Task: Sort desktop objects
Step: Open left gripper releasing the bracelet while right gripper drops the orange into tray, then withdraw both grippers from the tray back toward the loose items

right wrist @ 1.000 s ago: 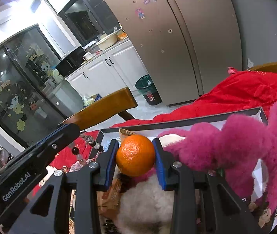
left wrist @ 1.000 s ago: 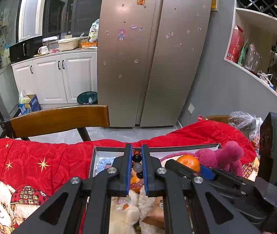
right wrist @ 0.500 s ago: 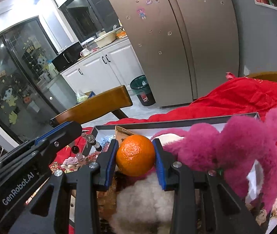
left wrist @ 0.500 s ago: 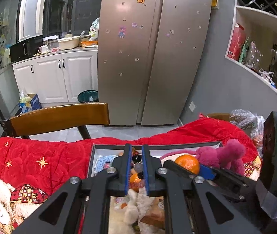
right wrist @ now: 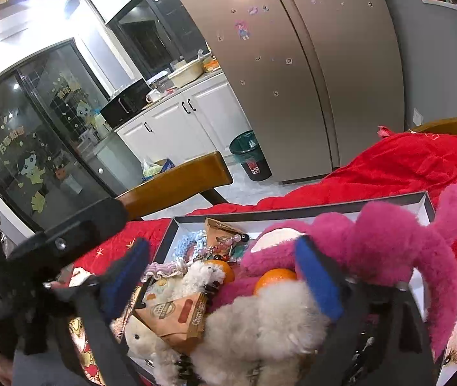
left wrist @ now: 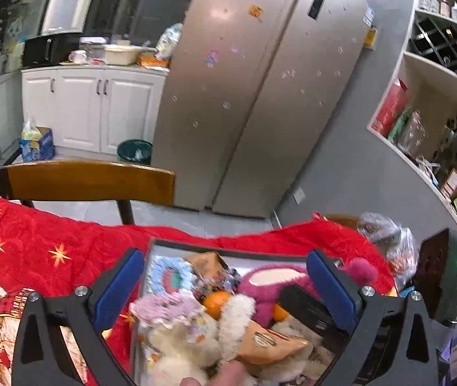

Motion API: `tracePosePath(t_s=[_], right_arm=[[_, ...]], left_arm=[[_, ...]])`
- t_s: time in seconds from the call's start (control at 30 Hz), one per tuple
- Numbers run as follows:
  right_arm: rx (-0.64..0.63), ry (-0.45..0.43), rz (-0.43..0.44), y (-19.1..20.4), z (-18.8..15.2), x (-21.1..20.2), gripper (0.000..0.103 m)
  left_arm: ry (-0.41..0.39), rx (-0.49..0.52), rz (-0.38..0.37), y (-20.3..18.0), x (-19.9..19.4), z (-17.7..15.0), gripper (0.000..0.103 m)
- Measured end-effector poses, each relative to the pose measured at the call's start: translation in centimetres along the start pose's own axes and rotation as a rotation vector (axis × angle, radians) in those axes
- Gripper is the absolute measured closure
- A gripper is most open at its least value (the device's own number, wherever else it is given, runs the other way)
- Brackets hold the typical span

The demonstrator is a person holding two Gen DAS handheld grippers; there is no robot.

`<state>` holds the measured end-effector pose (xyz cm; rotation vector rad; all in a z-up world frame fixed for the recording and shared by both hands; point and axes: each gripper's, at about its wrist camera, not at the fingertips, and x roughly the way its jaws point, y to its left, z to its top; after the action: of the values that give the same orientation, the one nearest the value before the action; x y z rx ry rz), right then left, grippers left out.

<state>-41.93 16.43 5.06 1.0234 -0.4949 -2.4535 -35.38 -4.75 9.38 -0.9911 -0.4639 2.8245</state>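
Both grippers, left (left wrist: 225, 286) and right (right wrist: 222, 276), hovering over box (right wrist: 309, 210); jaws just opening wide, empty; orange (right wrist: 275, 277) lying among plush (right wrist: 373, 244).

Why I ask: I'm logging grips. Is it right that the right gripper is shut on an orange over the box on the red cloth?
Not quite: the right gripper is open, its jaws having just opened. The right wrist view shows the orange lying free in the box on the red cloth.

We can read "Choco" on the side of the orange paper snack pack (right wrist: 177, 315) in the box (right wrist: 292, 214). The yellow signs on the dark glass door (right wrist: 19, 148) are too small for us to read.
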Motion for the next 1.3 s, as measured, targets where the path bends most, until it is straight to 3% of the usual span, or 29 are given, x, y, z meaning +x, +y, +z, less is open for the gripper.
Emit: tracePosePath(t_s=[0.6,0.97,1.2,1.3], right_arm=[[0.003,-0.110,0.098,0.4,1.5,-5.5,0.000],[-0.096,-0.240,0.123,4.1,2.1,-13.6,0.000],[-0.067,-0.289,0.230,6.2,0.2,-19.5,0.000],[-0.097,-0.320,0.192,7.2,-1.5,-22.1,0.000]], left_arm=[[-0.046,-0.026,-0.015,0.2,-2.3,0.8,0.000],[-0.127,0.030,-0.047,-2.5,-6.9,1.1,0.000],[-0.139,0.085,-0.014,-4.0,-11.3,0.8,0.000],[-0.172,0.084,-0.034,-4.2,-14.0,0.4,0.000]])
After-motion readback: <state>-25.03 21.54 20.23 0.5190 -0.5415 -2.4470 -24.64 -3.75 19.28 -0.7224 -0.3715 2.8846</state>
